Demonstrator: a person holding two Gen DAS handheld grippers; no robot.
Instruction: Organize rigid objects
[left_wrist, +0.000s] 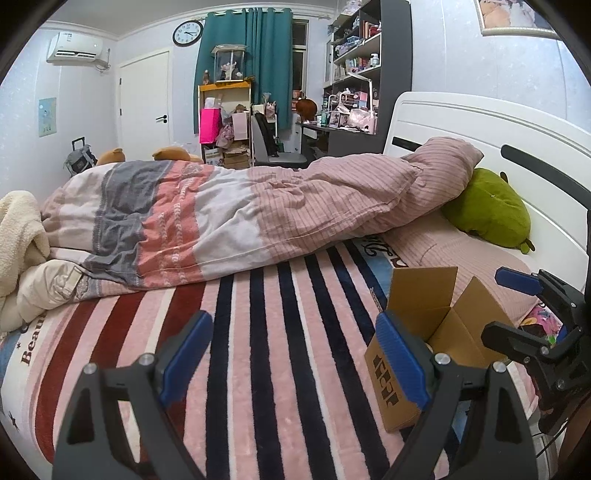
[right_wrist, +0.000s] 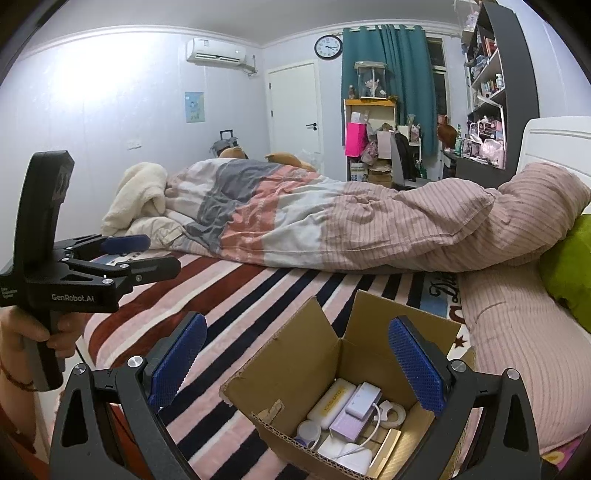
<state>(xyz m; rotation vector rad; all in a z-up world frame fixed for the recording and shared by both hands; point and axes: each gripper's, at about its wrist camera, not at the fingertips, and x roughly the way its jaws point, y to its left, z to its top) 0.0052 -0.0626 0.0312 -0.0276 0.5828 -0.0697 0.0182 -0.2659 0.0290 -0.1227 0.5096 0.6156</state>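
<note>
We hold our right hand-held gripper (right_wrist: 295, 373) just above the open cardboard box (right_wrist: 280, 373); its two blue pads stand wide apart with nothing between them, so it is open; the box sits right below and between its fingers, with the flaps folded up. Inside the box we see small hard things packed close together: a cream case (right_wrist: 330, 404), a pale purple box (right_wrist: 354, 413), a white power bank (right_wrist: 365, 397), a roll of tape (right_wrist: 393, 411), a small round white tub (right_wrist: 309, 430) and a white cable (right_wrist: 373, 424).

We hold our left hand-held gripper (left_wrist: 295, 369) over the striped blanket (left_wrist: 258, 332) on the bed; its pads are wide apart too, so it is open and holds nothing; the same box (left_wrist: 424, 325) lies on the blanket just to the right of its right finger, partly hidden behind it. In the right wrist view the left hand-held gripper (right_wrist: 147, 254) shows off to the left of the box, well apart from it, with a hand (right_wrist: 22, 336) on its handle.

Farther back a rumpled quilt (left_wrist: 221, 214) lies across the bed; a green plush toy (left_wrist: 487, 206) rests by the white headboard (left_wrist: 461, 125); behind the bed stand a teal curtain (left_wrist: 240, 62), a wall clock (left_wrist: 187, 33) and a white door (left_wrist: 144, 99).
</note>
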